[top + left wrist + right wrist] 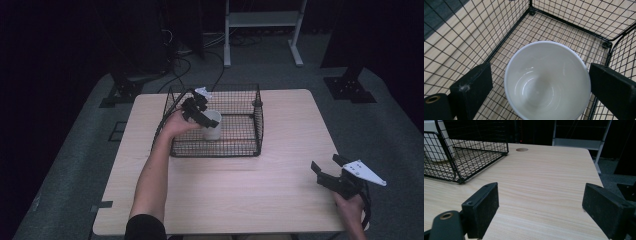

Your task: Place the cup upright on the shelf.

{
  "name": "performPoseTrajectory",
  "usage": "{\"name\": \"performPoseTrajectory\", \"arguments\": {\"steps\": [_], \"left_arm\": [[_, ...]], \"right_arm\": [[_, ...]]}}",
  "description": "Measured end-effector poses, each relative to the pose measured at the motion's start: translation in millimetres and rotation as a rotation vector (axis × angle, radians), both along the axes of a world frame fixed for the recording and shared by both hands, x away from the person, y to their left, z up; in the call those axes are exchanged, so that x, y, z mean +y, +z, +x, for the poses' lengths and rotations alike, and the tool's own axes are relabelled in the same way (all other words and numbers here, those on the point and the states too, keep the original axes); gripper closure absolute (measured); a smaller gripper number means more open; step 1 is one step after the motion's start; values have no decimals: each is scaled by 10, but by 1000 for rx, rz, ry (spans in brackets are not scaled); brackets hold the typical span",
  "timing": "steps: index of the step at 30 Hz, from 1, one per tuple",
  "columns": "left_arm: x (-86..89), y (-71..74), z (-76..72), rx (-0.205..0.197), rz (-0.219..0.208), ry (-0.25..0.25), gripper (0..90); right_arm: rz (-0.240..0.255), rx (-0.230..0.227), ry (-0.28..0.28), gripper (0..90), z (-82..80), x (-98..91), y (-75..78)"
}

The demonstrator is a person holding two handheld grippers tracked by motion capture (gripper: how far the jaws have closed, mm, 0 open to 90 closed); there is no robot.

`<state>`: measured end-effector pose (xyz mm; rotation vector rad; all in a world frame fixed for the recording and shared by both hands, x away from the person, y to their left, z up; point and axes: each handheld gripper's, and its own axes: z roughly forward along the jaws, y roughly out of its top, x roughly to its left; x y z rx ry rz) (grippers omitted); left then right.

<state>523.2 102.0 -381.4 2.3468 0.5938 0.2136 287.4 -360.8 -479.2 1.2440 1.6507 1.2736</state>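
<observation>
A white cup point(213, 126) stands upright inside a black wire basket point(260, 131) on the far middle of the wooden table point(225, 190). My left gripper point(202, 118) reaches down into the basket at the cup. In the left gripper view the empty cup point(547, 80) sits between the two wide-apart jaws of the left gripper point(540, 83), with a gap on each side, so it is open. My right gripper point(325, 162) hovers open near the table's front right edge, and the right gripper point(540, 207) has nothing between its jaws.
In the right gripper view the basket point(456, 157) lies to the far left, and the cup point(434, 142) shows white through its mesh. A round hole point(522, 149) marks the tabletop behind it. A white metal frame point(262, 20) and dark stands are on the floor beyond the table.
</observation>
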Motion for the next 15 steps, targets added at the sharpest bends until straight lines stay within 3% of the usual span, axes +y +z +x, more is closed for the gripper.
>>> {"name": "performPoseTrajectory", "arguments": {"steps": [15], "left_arm": [[12,171,-120,-37,-16,-6,59]], "right_arm": [[-1,0,-1,131,-1,4,0]]}}
